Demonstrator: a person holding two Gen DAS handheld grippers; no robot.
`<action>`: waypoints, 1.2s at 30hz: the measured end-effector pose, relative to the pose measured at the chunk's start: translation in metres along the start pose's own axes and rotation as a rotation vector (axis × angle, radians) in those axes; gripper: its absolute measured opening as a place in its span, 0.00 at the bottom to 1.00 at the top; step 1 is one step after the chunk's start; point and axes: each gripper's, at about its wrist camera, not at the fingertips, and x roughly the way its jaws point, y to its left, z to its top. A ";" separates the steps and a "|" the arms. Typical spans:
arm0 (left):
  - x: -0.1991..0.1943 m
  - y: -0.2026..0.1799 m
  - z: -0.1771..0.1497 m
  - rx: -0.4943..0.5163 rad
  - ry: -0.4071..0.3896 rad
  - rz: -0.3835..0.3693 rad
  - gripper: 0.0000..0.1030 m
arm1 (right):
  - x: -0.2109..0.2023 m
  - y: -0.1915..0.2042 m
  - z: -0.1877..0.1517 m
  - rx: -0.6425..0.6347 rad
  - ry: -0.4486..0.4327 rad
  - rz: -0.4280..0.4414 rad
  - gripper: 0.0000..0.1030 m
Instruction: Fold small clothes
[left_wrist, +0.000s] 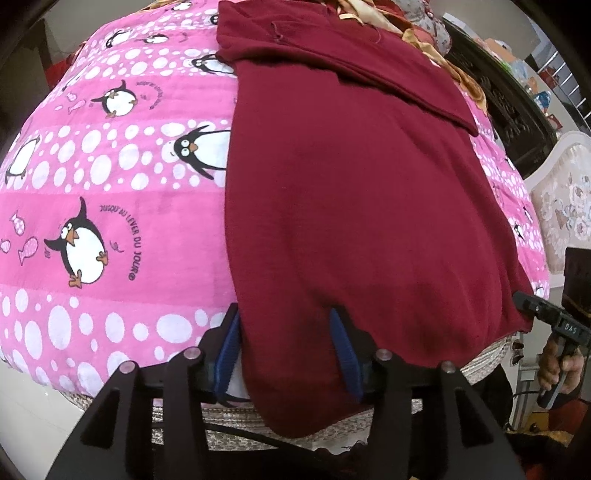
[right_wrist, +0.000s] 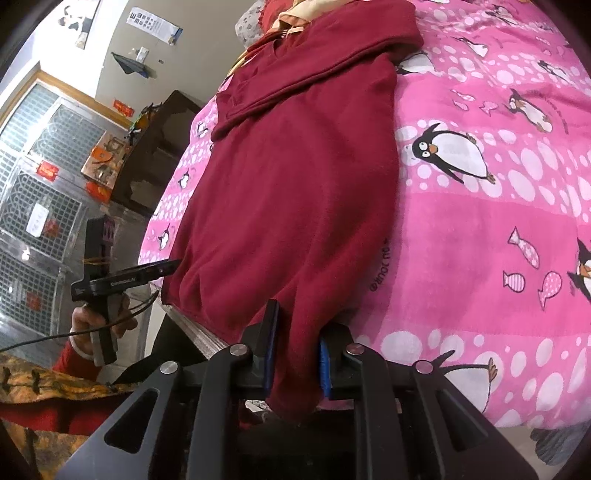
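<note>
A dark red sweater (left_wrist: 351, 206) lies lengthwise on a pink penguin-print bedspread (left_wrist: 110, 184), with a sleeve folded across its far end. Its near hem hangs over the bed edge. My left gripper (left_wrist: 286, 343) has its blue-padded fingers on either side of the hem's near corner, with cloth between them. My right gripper (right_wrist: 293, 354) holds the other hem corner of the sweater (right_wrist: 295, 184) between its pads. Each gripper shows in the other's view: the right one (left_wrist: 532, 302) at the hem's right corner, the left one (right_wrist: 162, 267) at the left.
The pink bedspread (right_wrist: 480, 221) spreads wide beside the sweater. More clothes (left_wrist: 369, 14) are piled at the bed's far end. A dark cabinet (right_wrist: 155, 155) and a metal gate (right_wrist: 37, 184) stand beside the bed. A floral headboard (left_wrist: 561, 199) is at the right.
</note>
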 end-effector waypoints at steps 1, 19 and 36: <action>0.000 -0.001 0.000 0.004 0.000 0.002 0.51 | -0.001 0.001 0.000 -0.010 0.000 -0.005 0.24; -0.016 0.010 0.013 -0.022 -0.012 -0.127 0.11 | -0.016 0.025 0.020 -0.060 -0.064 0.064 0.16; -0.066 0.031 0.083 -0.112 -0.202 -0.254 0.11 | -0.044 0.051 0.087 -0.131 -0.266 0.091 0.16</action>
